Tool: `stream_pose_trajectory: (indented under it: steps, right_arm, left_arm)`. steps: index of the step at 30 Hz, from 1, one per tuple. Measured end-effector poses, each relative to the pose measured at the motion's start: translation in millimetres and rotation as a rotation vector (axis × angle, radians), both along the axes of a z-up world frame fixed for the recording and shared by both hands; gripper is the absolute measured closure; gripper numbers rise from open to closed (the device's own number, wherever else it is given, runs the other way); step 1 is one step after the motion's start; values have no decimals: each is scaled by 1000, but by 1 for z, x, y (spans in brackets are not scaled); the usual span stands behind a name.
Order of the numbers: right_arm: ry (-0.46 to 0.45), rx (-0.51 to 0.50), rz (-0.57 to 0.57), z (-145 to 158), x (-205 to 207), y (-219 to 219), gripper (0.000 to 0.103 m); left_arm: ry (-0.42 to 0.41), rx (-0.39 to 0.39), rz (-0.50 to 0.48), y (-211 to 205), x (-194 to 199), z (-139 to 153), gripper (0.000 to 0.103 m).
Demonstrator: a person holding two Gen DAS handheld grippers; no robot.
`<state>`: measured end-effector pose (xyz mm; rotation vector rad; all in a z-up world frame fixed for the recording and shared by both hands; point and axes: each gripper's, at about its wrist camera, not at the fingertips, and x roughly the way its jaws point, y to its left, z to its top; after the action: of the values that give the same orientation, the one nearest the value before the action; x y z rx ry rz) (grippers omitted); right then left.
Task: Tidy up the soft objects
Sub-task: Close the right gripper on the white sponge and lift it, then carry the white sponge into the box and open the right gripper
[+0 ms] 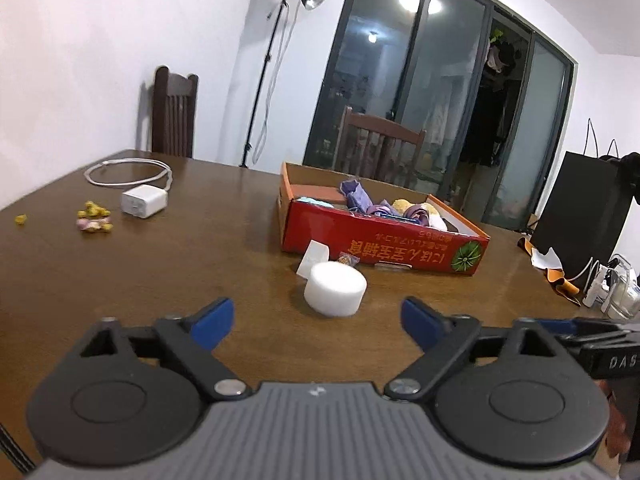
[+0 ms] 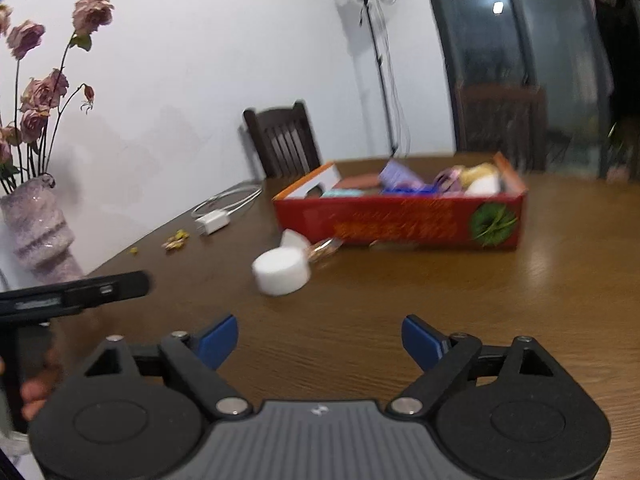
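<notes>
Hovering over the table (image 1: 120,264), both grippers, left (image 1: 318,316) and right (image 2: 320,336), stand spread and empty; the foam puck (image 1: 335,288) lies just before the red box (image 1: 384,246) of soft things.

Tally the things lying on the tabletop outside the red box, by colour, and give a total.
White: 3 – foam cylinder, charger block with its coiled cable, small card behind the cylinder.
Yellow or pink: 3 – two little lumps side by side, one stray yellow bit.
Brownish: 1 – small wrapped piece against the red box.
Total: 7
</notes>
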<state>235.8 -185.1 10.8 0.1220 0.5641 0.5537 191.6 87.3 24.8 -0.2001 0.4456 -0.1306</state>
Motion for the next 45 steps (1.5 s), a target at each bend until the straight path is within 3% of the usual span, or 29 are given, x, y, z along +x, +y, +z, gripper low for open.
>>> stream_pose_trajectory:
  steps: [2, 4, 5, 7, 8, 13, 15, 17, 27, 32, 36, 38, 41, 43, 45]
  right_arm:
    - [9, 31, 29, -2, 18, 10, 29]
    - [40, 92, 44, -5, 42, 20, 34]
    - [64, 128, 50, -9, 55, 24, 37]
    - [164, 223, 57, -21, 88, 30, 45]
    - [202, 259, 57, -27, 102, 33, 53]
    - [229, 332, 59, -41, 141, 49, 62]
    - [250, 325, 72, -46, 149, 54, 74]
    - [273, 308, 71, -51, 150, 57, 79]
    - [265, 290, 92, -52, 149, 56, 81]
    - [251, 262, 95, -48, 147, 57, 82]
    - [262, 274, 97, -49, 147, 55, 83]
    - [293, 287, 86, -44, 138, 50, 84]
    - [207, 270, 115, -25, 90, 35, 84]
    - [206, 306, 136, -19, 62, 16, 84]
    - [195, 302, 145, -12, 35, 0, 84]
  left_arm:
    - [20, -24, -20, 3, 23, -1, 33]
    - [58, -107, -60, 10, 57, -7, 34]
    - [94, -156, -73, 14, 77, -12, 39]
    - [152, -218, -94, 19, 108, -24, 48]
    - [171, -243, -99, 20, 119, -29, 53]
    - [228, -328, -122, 30, 143, -48, 65]
    - [238, -345, -126, 31, 143, -51, 72]
    - [242, -350, -126, 32, 144, -52, 72]
    - [243, -355, -138, 32, 143, -53, 75]
    - [222, -311, -166, 29, 143, -52, 76]
    - [209, -345, -182, 32, 140, -52, 77]
    - [232, -373, -163, 27, 126, -48, 78]
    - [148, -342, -177, 6, 77, -29, 79]
    - [127, -415, -190, 0, 48, -23, 79]
    - [119, -435, -210, -10, 27, -17, 80]
